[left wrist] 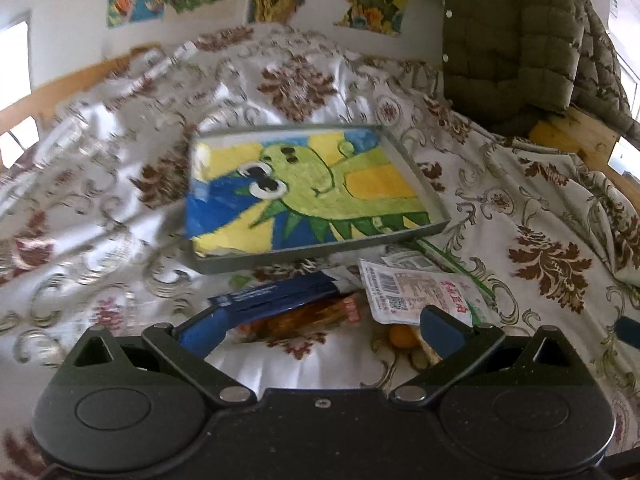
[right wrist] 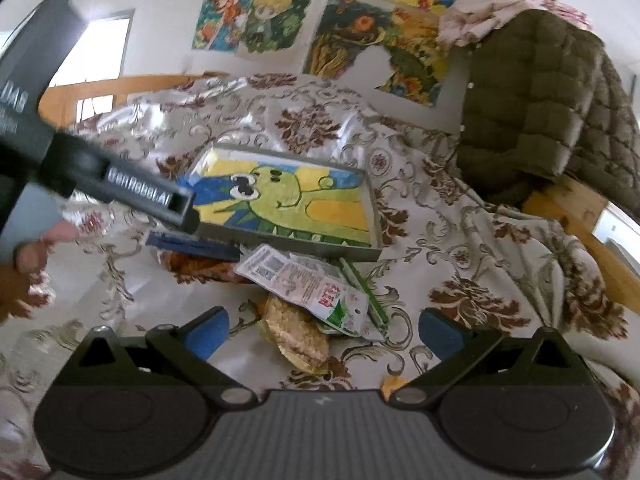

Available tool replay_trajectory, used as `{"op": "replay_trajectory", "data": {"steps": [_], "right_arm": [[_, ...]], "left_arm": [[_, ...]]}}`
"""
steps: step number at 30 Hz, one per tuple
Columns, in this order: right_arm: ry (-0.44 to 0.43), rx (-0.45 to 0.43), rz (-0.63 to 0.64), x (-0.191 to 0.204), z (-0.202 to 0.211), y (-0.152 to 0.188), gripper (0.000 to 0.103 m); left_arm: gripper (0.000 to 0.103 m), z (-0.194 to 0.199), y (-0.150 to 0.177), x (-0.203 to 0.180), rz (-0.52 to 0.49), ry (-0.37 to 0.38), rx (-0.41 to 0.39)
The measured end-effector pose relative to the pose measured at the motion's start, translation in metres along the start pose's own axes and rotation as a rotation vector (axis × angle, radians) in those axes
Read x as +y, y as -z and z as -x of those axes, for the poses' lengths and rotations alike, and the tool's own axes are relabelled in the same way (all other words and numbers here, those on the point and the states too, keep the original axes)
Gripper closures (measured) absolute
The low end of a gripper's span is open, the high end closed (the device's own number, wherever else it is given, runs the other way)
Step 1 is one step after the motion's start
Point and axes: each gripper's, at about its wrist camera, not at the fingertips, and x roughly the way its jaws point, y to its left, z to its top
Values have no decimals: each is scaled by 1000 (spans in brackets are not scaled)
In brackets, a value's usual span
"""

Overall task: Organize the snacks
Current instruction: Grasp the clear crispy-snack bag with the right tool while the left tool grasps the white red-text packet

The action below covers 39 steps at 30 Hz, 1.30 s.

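Note:
A grey tray (left wrist: 416, 184) with a green dinosaur picture lies on the patterned cloth; it also shows in the right wrist view (right wrist: 372, 216). Snack packets lie piled in front of it: a blue packet (left wrist: 272, 294), an orange one (left wrist: 304, 318), a white packet with red writing (left wrist: 420, 290). My left gripper (left wrist: 320, 326) is open, just short of the blue and orange packets. My right gripper (right wrist: 324, 334) is open over a golden-brown snack packet (right wrist: 296, 334) and the white packet (right wrist: 308, 284). The left gripper's body (right wrist: 132, 188) reaches in from the left in the right wrist view.
An olive quilted jacket (left wrist: 516, 36) hangs over a wooden rail at the right. Drawings (right wrist: 272, 12) hang on the wall behind. A small orange round thing (left wrist: 402, 336) lies under the white packet. A green strip (right wrist: 364, 292) lies beside the pile.

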Motion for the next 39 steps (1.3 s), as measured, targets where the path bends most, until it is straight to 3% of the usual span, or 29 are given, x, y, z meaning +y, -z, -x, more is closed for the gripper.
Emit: {"op": "replay_trajectory", "data": {"steps": [10, 15, 19, 24, 25, 28, 32, 39], "right_arm": [[-26, 52, 96, 19, -64, 7, 1], [-48, 119, 113, 22, -84, 14, 13], [-66, 136, 124, 27, -88, 17, 14], [-67, 144, 145, 31, -89, 19, 14], [-67, 148, 144, 31, -89, 19, 14], [-62, 152, 141, 30, -89, 19, 14], [-58, 159, 139, 30, -90, 19, 16], [-57, 187, 143, 31, -96, 23, 19]], "left_arm": [[1, -59, -1, -3, -63, 87, 55], [7, -78, -3, -3, -18, 171, 94], [21, -82, 1, -6, 11, 226, 110], [41, -86, 1, -15, 22, 239, 92], [49, -88, 1, -15, 33, 238, 97], [70, -100, 0, -13, 88, 241, 136], [84, -107, 0, -6, 189, 278, 159], [83, -121, -3, -6, 287, 333, 202]]}}
